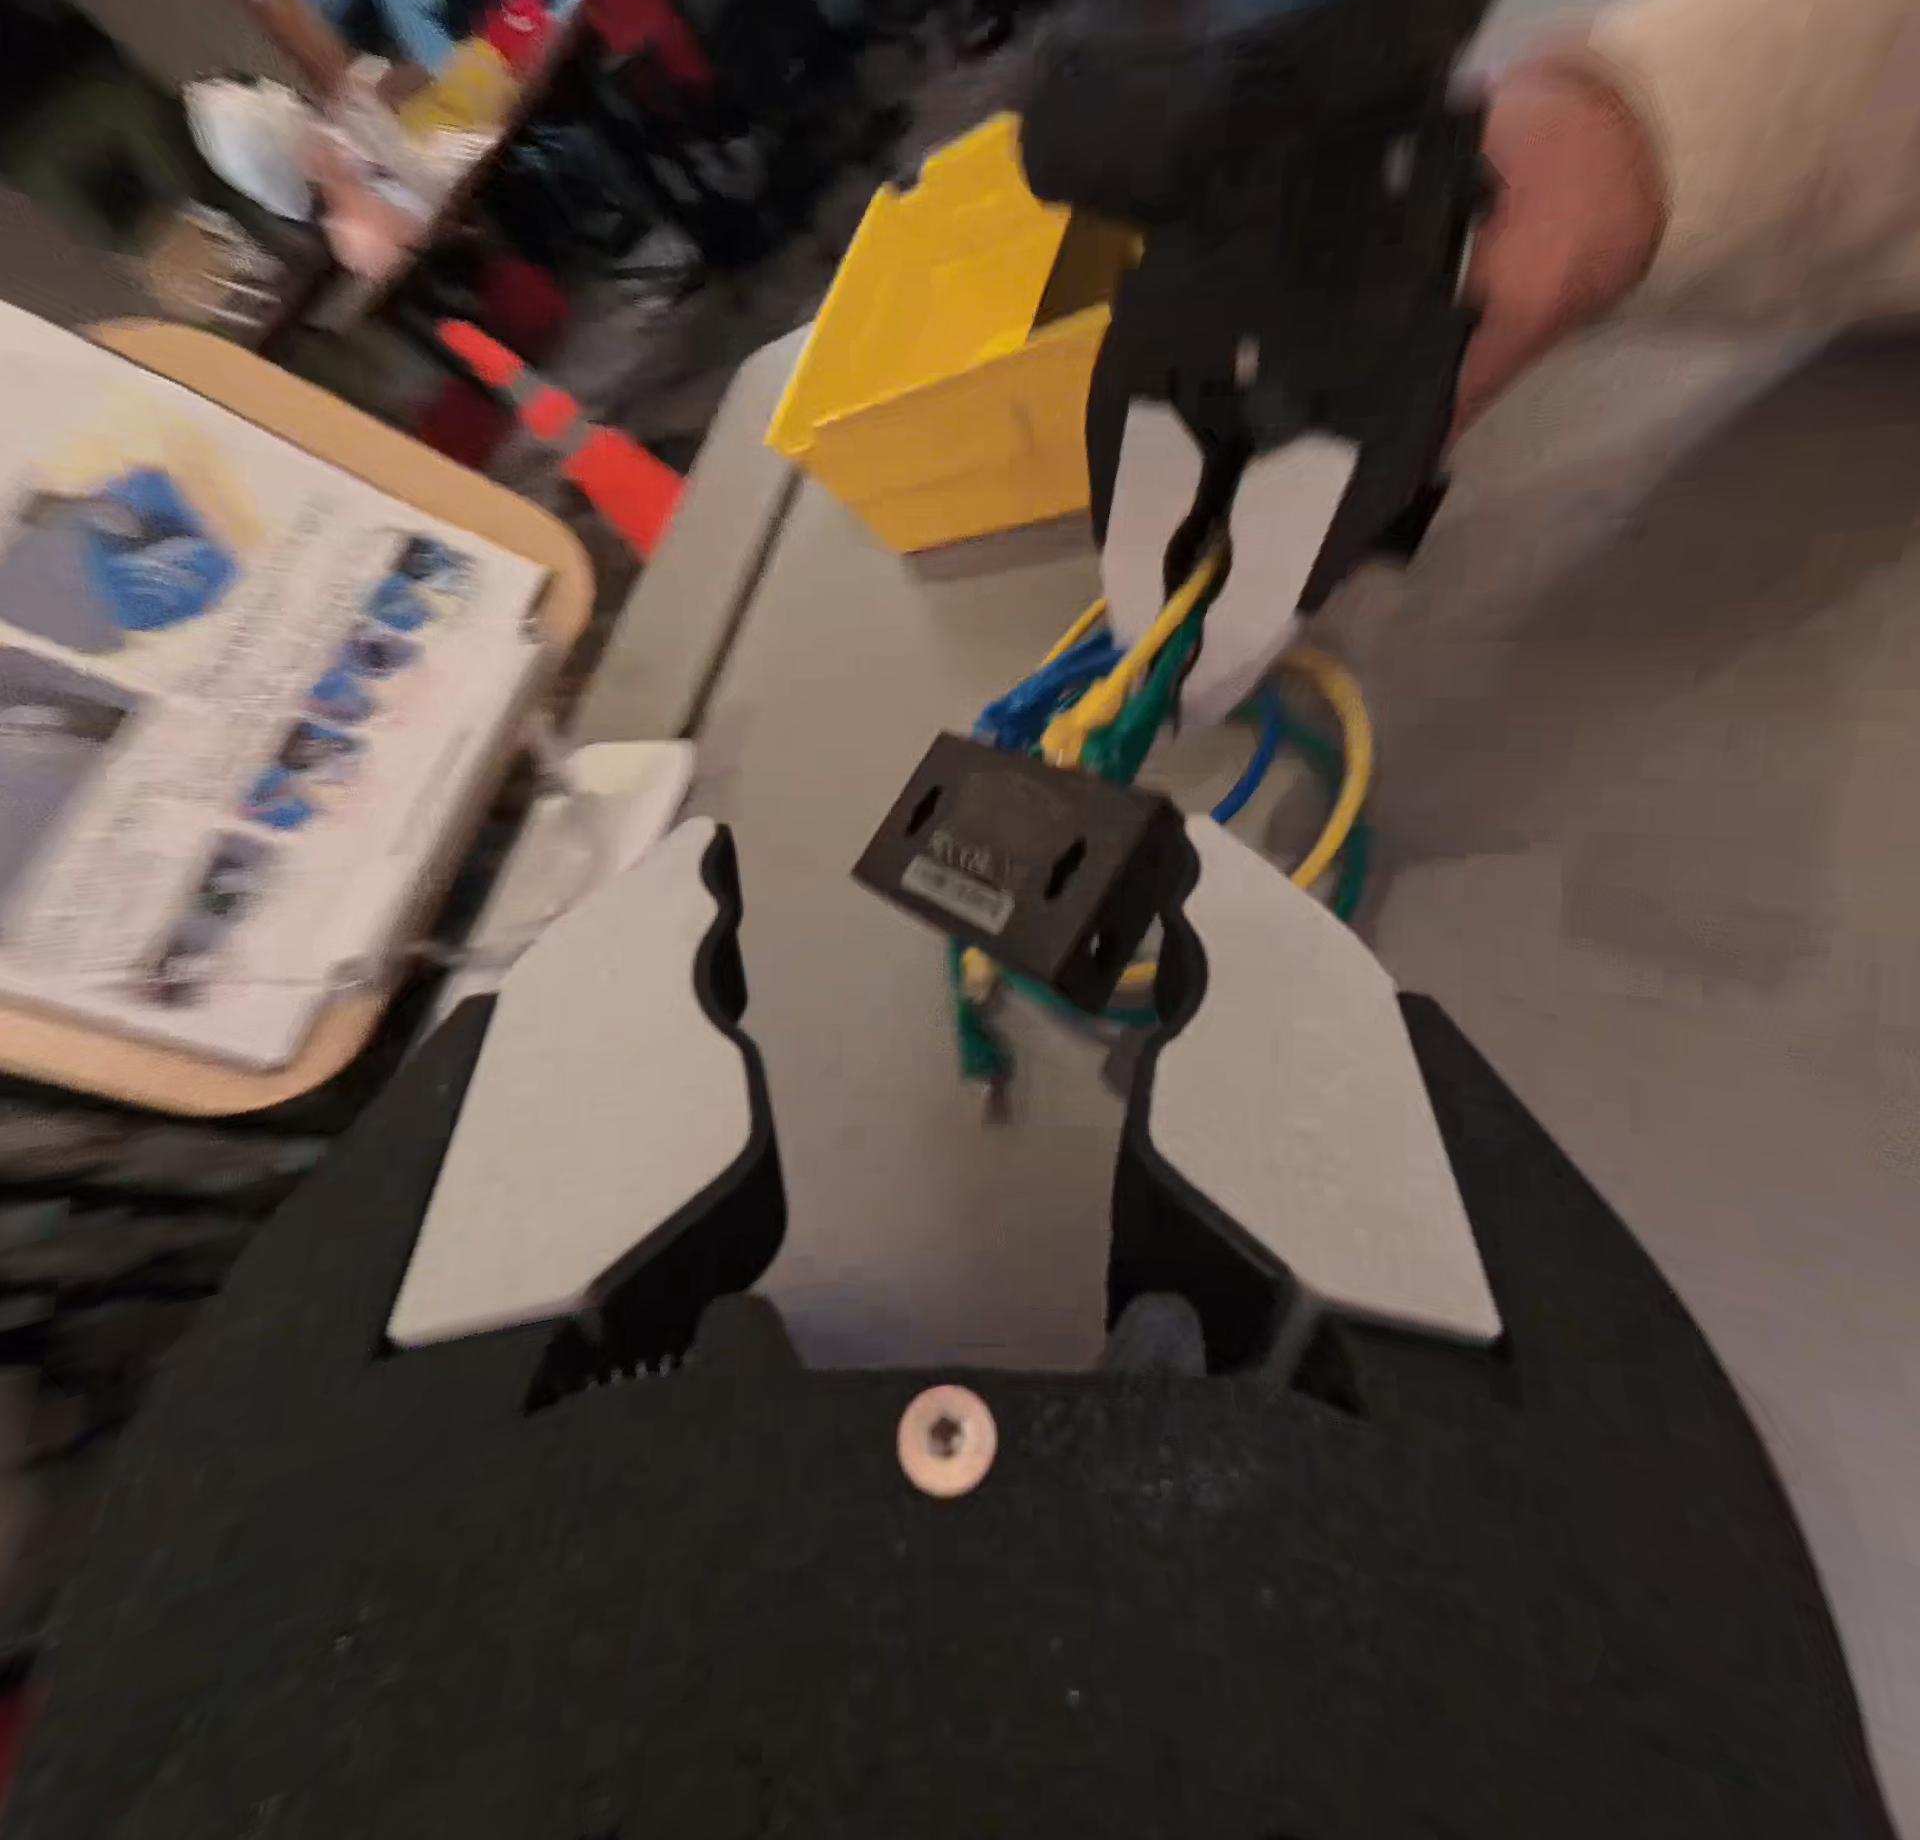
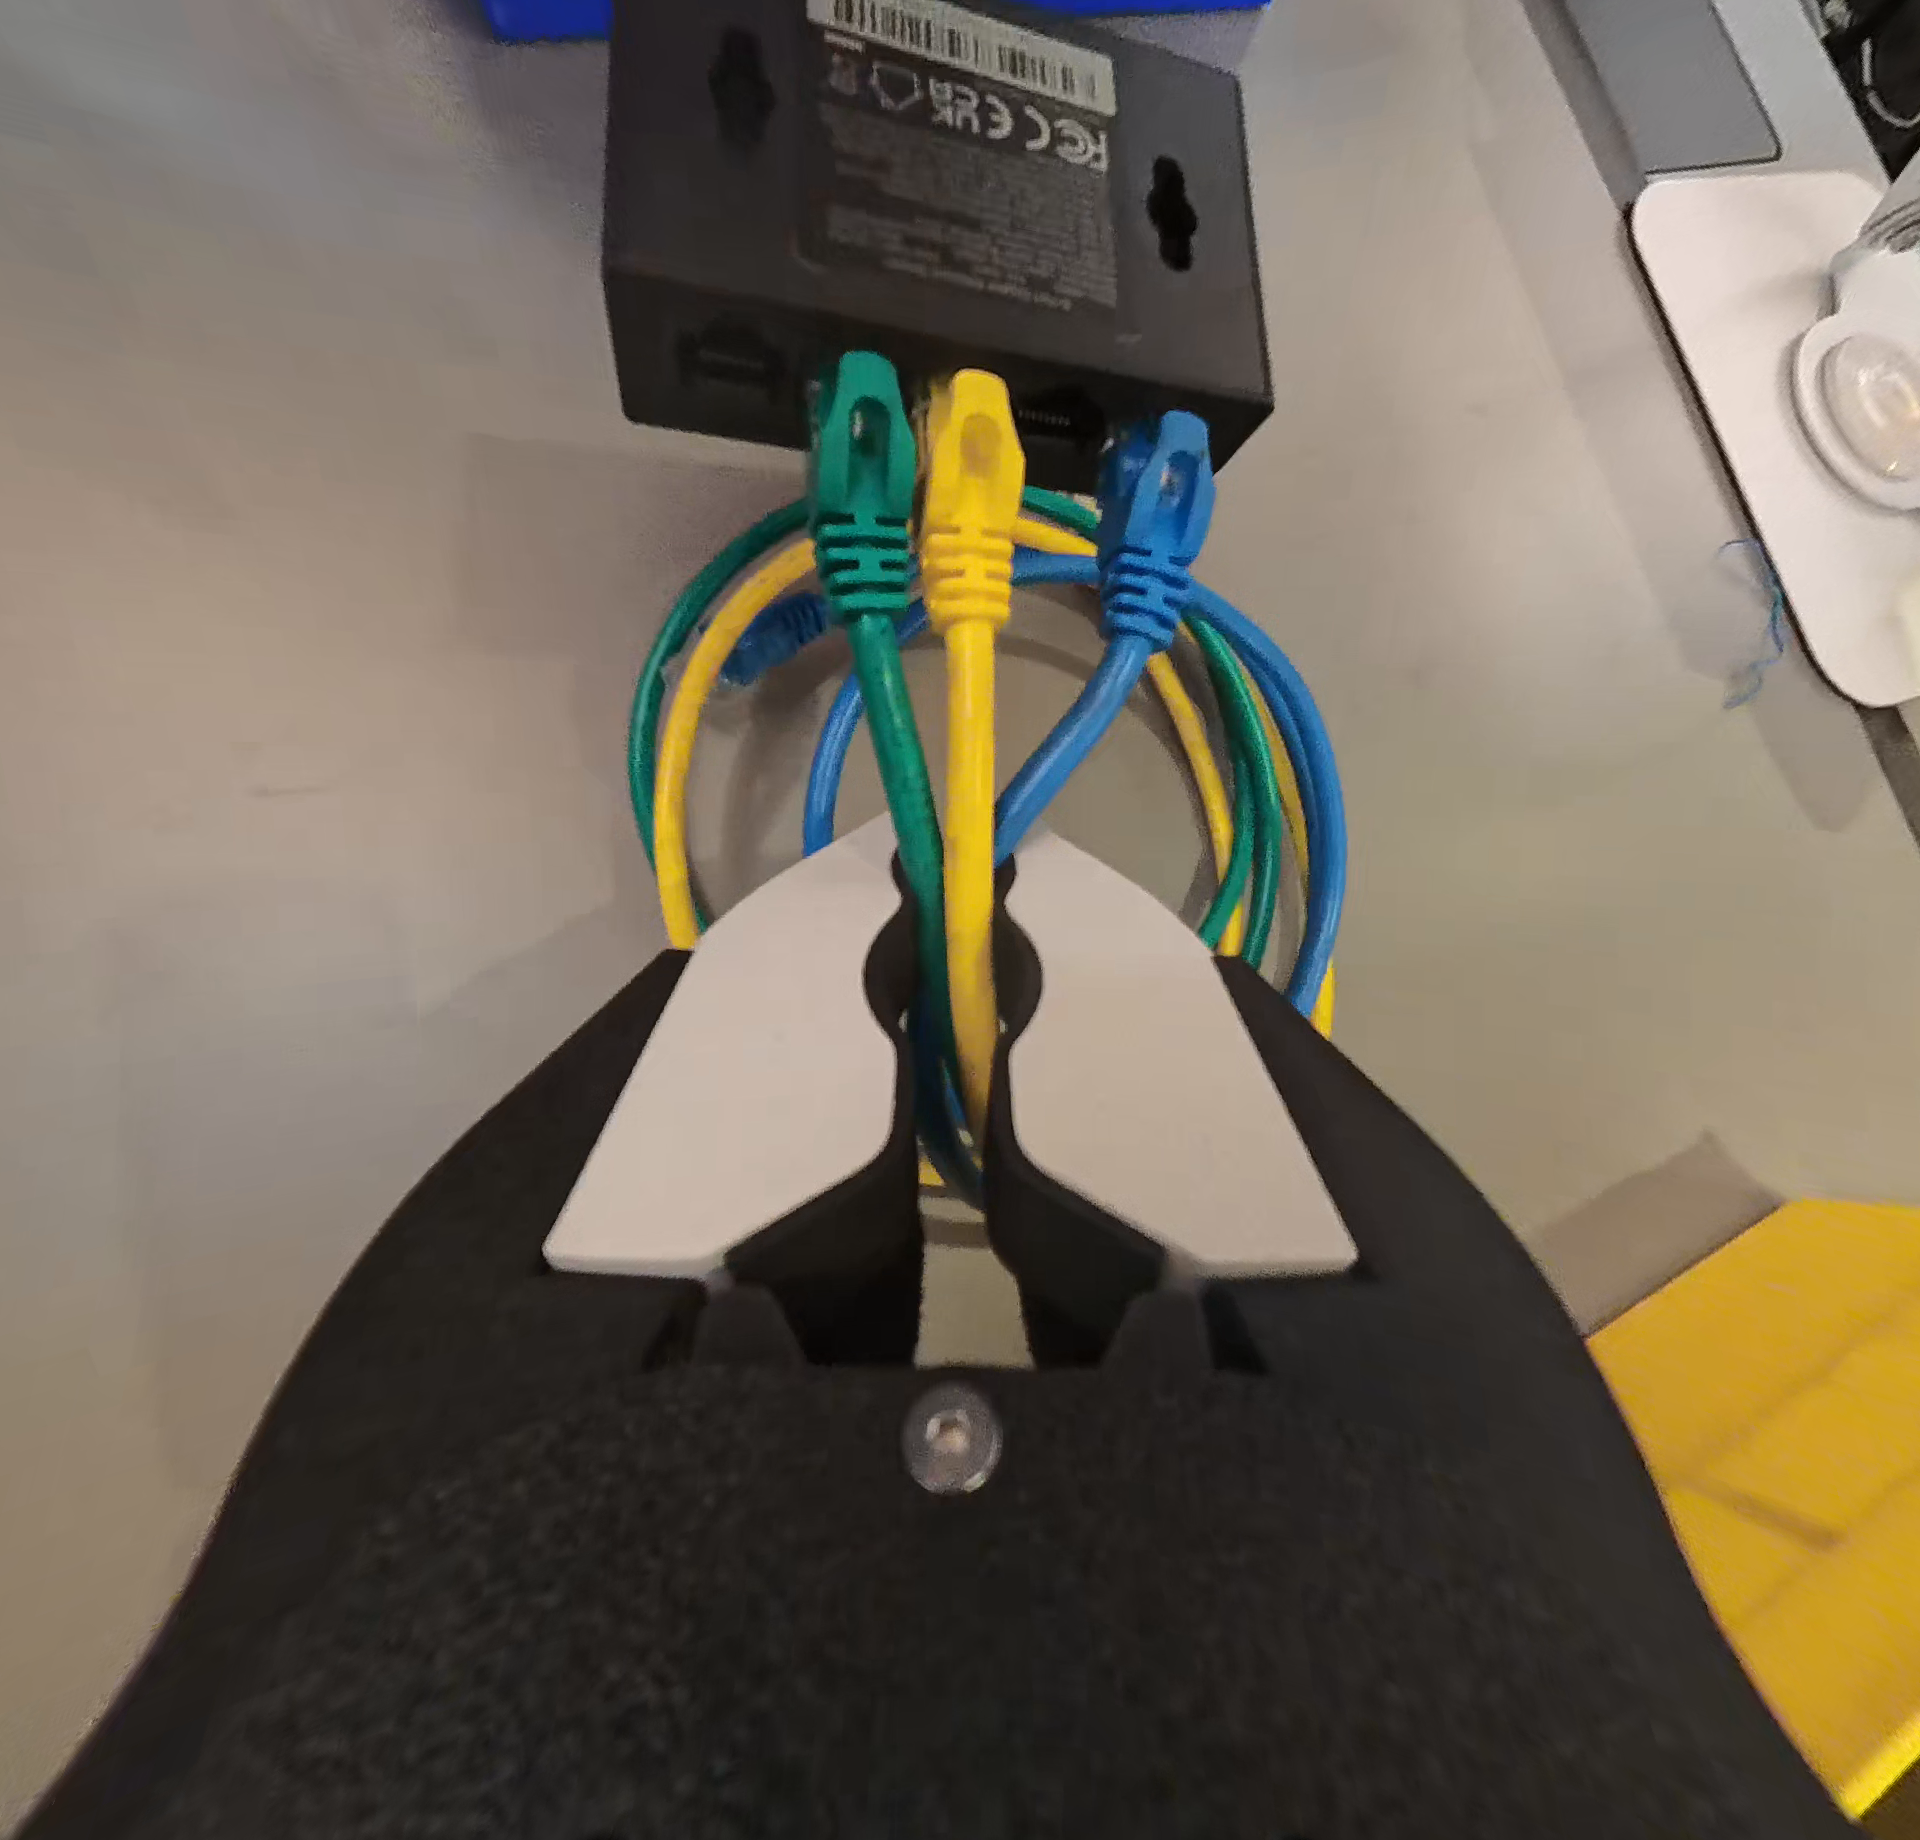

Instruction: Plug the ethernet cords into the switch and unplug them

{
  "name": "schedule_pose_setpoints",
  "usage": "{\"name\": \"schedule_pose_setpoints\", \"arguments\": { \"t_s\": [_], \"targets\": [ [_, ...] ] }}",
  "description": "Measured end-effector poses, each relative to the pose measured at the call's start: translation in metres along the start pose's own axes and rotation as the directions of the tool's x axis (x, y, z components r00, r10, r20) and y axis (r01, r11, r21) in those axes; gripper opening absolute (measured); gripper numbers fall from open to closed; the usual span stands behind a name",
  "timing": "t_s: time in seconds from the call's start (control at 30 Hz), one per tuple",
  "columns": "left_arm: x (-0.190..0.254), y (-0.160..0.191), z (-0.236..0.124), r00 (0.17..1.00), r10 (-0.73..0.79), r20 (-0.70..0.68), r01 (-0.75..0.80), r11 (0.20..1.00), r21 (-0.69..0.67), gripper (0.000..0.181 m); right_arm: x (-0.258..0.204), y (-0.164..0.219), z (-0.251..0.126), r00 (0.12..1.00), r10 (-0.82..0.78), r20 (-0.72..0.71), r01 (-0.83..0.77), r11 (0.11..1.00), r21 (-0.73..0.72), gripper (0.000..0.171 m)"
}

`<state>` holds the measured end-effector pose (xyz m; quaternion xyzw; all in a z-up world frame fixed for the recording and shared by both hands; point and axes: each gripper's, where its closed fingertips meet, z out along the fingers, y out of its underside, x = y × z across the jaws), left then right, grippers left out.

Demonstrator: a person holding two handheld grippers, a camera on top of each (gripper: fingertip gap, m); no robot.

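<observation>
Black switch (image 2: 935, 221), label-side up; green, yellow, blue cords (image 2: 966, 730) plugged in

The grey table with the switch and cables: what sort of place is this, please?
Probably a workshop or lab bench, not a home. The grey table carries a black network switch with coloured cords, a yellow bin stands beside it, and cluttered shelves are blurred behind.
</observation>
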<state>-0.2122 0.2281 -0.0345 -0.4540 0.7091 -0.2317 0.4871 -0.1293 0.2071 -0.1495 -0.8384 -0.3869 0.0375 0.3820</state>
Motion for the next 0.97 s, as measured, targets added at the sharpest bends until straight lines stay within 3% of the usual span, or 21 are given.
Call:
{"name": "schedule_pose_setpoints", "arguments": {
  "t_s": [0.03, 0.1, 0.2, 0.27, 0.37, 0.47, 0.6, 0.73, 0.9, 0.97],
  "targets": [
    [0.006, 0.010, -0.001, 0.993, 0.087, 0.079, -0.082, 0.995, -0.057, 0.074, -0.001, -0.001, 0.000, 1.000, 0.012, 0.003, -0.012, 1.000, -0.006, 0.009],
    [0.013, 0.032, 0.000, 0.969, 0.150, 0.197, -0.106, 0.970, -0.218, 0.068, -0.003, -0.003, -0.001, 0.999, 0.049, 0.008, -0.049, 0.998, -0.026, 0.009],
    [0.019, 0.048, 0.008, 0.940, 0.188, 0.285, -0.104, 0.953, -0.285, 0.074, -0.008, -0.010, -0.007, 0.994, 0.107, 0.004, -0.107, 0.993, -0.044, 0.009],
    [0.015, 0.058, 0.013, 0.896, 0.301, 0.326, -0.173, 0.914, -0.368, 0.071, -0.014, -0.016, -0.011, 0.989, 0.143, 0.022, -0.142, 0.989, -0.040, 0.009],
    [0.021, 0.052, 0.020, 0.776, 0.539, 0.328, -0.383, 0.815, -0.435, 0.052, -0.023, -0.019, -0.013, 0.985, 0.171, 0.036, -0.169, 0.984, -0.053, 0.009],
    [0.026, 0.042, 0.030, 0.689, 0.649, 0.323, -0.489, 0.745, -0.454, 0.055, -0.031, -0.017, -0.010, 0.990, 0.136, 0.032, -0.133, 0.988, -0.077, 0.009],
    [0.018, 0.045, 0.040, 0.595, 0.740, 0.313, -0.559, 0.661, -0.501, 0.030, -0.043, -0.022, -0.009, 0.992, 0.096, 0.085, -0.091, 0.994, -0.060, 0.009],
    [0.019, 0.052, 0.049, 0.667, 0.686, 0.292, -0.525, 0.710, -0.469, 0.029, -0.043, -0.018, -0.008, 0.994, 0.057, 0.089, -0.052, 0.997, -0.054, 0.008],
    [0.014, 0.050, 0.049, 0.640, 0.696, 0.325, -0.525, 0.705, -0.477, 0.030, -0.039, -0.022, -0.008, 0.992, 0.064, 0.106, -0.066, 0.998, 0.015, 0.012],
    [0.012, 0.053, 0.048, 0.663, 0.673, 0.327, -0.500, 0.724, -0.475, 0.029, -0.037, -0.024, -0.012, 0.996, 0.020, 0.083, -0.025, 0.998, 0.057, 0.023]
  ]
}}
